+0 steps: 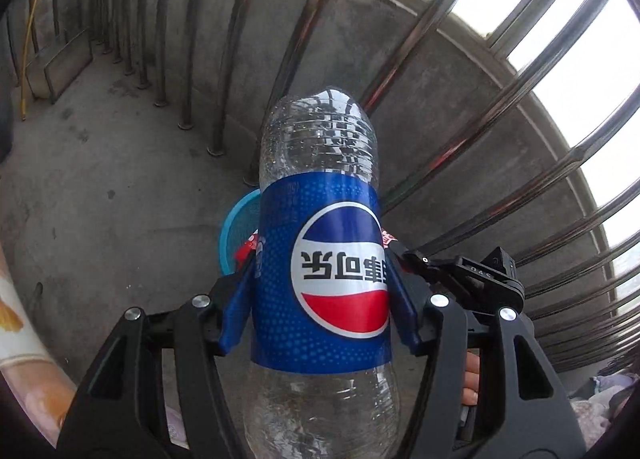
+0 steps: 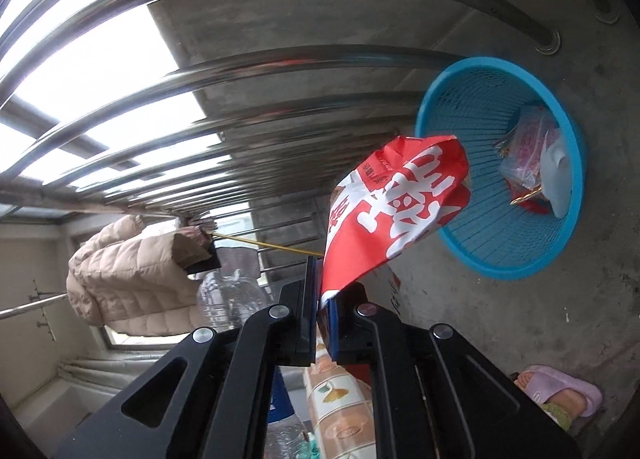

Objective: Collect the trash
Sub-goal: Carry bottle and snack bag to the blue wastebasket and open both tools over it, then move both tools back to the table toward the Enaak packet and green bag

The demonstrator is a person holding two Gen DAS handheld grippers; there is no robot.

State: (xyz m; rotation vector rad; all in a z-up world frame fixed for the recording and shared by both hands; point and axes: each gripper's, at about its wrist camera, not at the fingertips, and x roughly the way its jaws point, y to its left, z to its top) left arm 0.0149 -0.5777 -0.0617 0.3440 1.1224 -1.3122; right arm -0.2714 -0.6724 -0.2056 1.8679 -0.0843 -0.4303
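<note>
Left gripper [image 1: 320, 283]: blue pads clamped on an empty cola bottle [image 1: 320, 259], long axis along the fingers, base outward. Right gripper [image 2: 320, 311]: jaws slightly parted, red snack wrapper [image 2: 384, 215] between them; whether pinched, cannot tell. Right view alone shows the blue basket [image 2: 480, 259] interior with wrappers inside. Concrete floor [image 1: 100, 179], steel railing [image 1: 460, 107].

Bottle [image 1: 320, 243] hides basket [image 1: 236, 227] — neck cropped.

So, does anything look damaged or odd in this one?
Nothing alarming. The Pepsi bottle in the left tool is empty and held base-forward, so its label reads upside down. The red snack bag in the right tool is crumpled, near the blue basket.
</note>
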